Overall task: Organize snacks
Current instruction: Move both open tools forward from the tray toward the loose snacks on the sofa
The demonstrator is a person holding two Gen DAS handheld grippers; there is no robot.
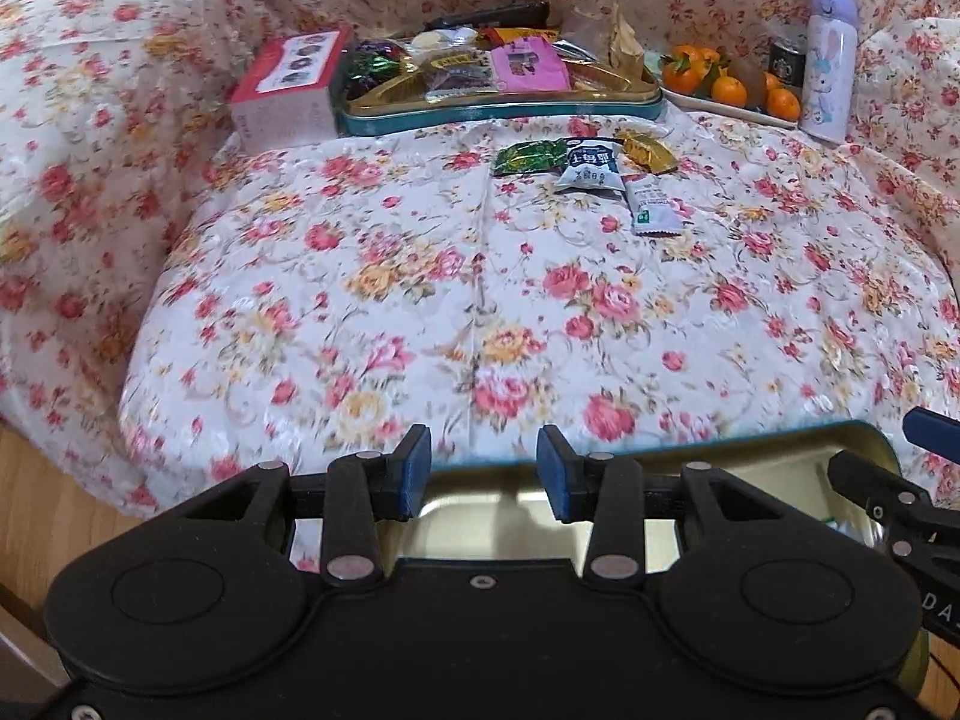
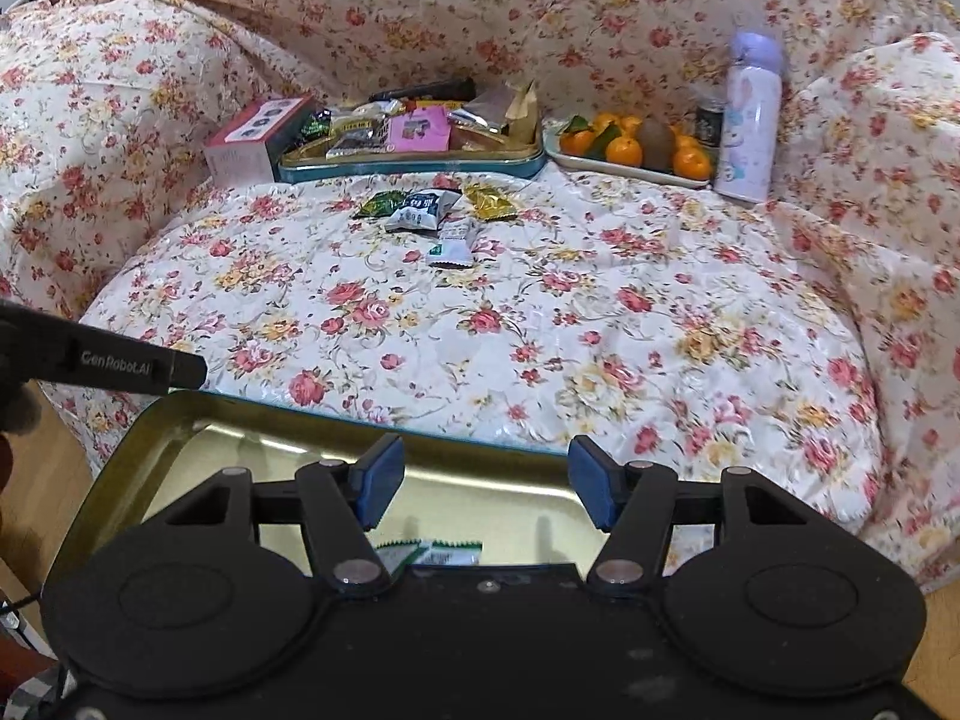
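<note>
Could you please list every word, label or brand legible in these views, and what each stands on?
"GenRobot.AI": black side of the left gripper, right wrist view.
"DA": black body of the right gripper, cut off at the frame edge.
Loose blue-and-white snack packet: characters too blurred.
Dark can beside the white-and-lilac bottle: round logo, wording unreadable.

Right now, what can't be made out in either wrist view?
- Near tin: its near part is hidden by the right hand-held gripper; only part of a green-and-white packet shows inside.
- Left wrist view: the tin's right end is cut off by the other gripper's finger.
- Far tin: heaped snacks overlap; too small to count.
- Dark can: half hidden behind the bottle; label unreadable.
</note>
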